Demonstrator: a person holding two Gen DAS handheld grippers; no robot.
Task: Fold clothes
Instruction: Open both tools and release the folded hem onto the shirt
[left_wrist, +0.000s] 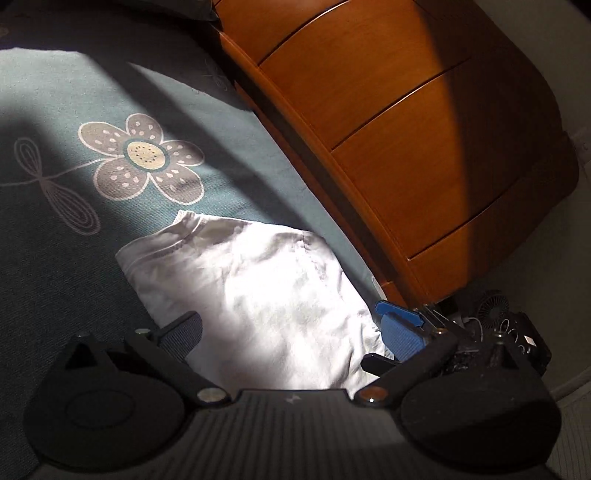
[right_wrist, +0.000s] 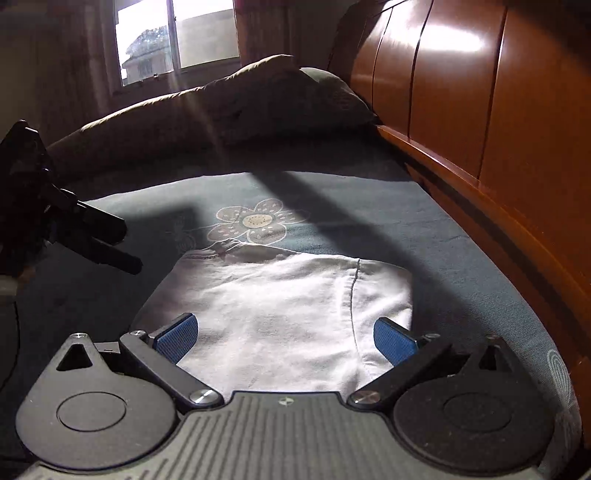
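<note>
Taking the folded white garment as the landmark, it lies flat on a teal bedspread, lit by a patch of sun, with its neckline end toward a printed flower that sits just beyond it. Far to the left of the garment in the right wrist view, the left gripper hangs above the bedspread, apart from the cloth; from this side its dark fingers look close together, yet in its own camera the left gripper has its jaws spread wide with nothing between them, one dark pad over the garment's left edge. Over the near end of the garment, the right gripper also stands wide open, its blue pads set at either side of the cloth and holding nothing. In the left wrist view a blue pad of the right gripper sits at the garment's right corner; whether it touches the cloth cannot be told. Behind the garment, past the flower, lies a brown pillow below a window. To the right of the garment, along the bedspread's edge, runs a panelled wooden headboard.
</note>
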